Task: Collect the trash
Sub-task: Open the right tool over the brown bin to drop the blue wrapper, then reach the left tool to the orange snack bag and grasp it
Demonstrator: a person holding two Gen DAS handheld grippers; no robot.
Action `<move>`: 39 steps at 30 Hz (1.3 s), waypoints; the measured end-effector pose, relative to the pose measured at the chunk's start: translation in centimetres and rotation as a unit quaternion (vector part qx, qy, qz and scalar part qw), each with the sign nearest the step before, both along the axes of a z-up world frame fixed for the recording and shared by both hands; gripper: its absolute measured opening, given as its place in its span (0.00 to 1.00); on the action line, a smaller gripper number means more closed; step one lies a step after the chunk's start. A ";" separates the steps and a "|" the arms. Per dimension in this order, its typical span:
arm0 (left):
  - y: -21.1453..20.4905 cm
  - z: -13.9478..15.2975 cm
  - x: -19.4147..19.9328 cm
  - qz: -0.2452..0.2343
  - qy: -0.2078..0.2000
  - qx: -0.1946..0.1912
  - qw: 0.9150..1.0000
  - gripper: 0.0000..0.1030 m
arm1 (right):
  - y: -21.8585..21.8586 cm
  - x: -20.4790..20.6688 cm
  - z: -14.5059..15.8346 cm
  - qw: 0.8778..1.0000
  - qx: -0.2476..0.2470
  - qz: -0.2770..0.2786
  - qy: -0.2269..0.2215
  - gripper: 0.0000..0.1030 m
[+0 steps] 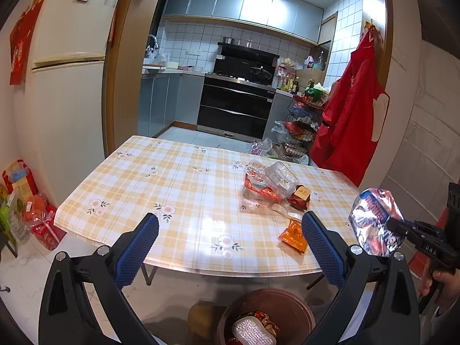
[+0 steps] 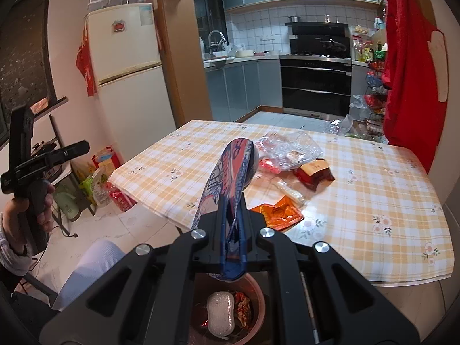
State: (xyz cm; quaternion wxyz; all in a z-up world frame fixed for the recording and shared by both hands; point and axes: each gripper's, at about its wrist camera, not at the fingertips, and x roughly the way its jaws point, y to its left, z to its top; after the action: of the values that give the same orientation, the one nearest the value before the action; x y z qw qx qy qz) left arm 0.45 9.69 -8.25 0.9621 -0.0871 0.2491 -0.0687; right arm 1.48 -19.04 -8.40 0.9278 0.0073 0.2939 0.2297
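Observation:
My right gripper [image 2: 234,230] is shut on a blue-and-red foil snack bag [image 2: 230,178], held above a brown trash bin [image 2: 253,310] below the table's near edge; the bag also shows in the left wrist view [image 1: 373,221]. The bin [image 1: 230,313] holds a white foam tray [image 2: 220,313] and wrappers. My left gripper [image 1: 230,230] is open and empty over the near edge. On the table [image 1: 172,189] lie an orange wrapper [image 1: 293,235], a clear plastic container with red packaging [image 1: 270,181], a dark red packet [image 1: 300,197] and a clear wrapper [image 1: 283,211].
The checked tablecloth has open room on its left half. A fridge [image 1: 66,86] stands left, bags [image 1: 31,215] on the floor beneath it. A red apron [image 1: 348,115] hangs at the right. The kitchen with oven [image 1: 235,106] lies beyond the table.

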 end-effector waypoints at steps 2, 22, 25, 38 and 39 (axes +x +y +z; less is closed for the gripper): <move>0.1 -0.1 0.0 0.001 0.001 -0.003 1.000 0.94 | 0.4 0.0 -0.3 1.000 0.000 0.007 0.005 0.10; 0.9 -1.8 0.6 0.016 0.018 -0.006 1.000 0.94 | -0.1 0.6 -1.3 0.998 -0.030 -0.063 -0.010 0.94; 0.9 -2.4 1.0 0.017 0.024 -0.004 1.000 0.94 | -1.1 1.4 -1.9 0.995 -0.039 -0.088 -0.003 0.94; -4.5 -6.0 6.8 -0.038 0.070 0.012 0.997 0.94 | -6.4 4.6 -5.1 0.986 -0.040 -0.158 0.028 0.94; -5.4 -6.5 7.6 -0.052 0.075 0.013 0.996 0.94 | -6.8 4.8 -5.5 0.986 -0.038 -0.161 0.031 0.94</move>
State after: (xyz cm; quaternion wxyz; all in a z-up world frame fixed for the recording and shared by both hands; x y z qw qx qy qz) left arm 8.01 4.28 -14.73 0.9370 -0.0666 0.3252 -0.1085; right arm 6.30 -25.84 -13.94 0.9426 0.0267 0.3262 0.0655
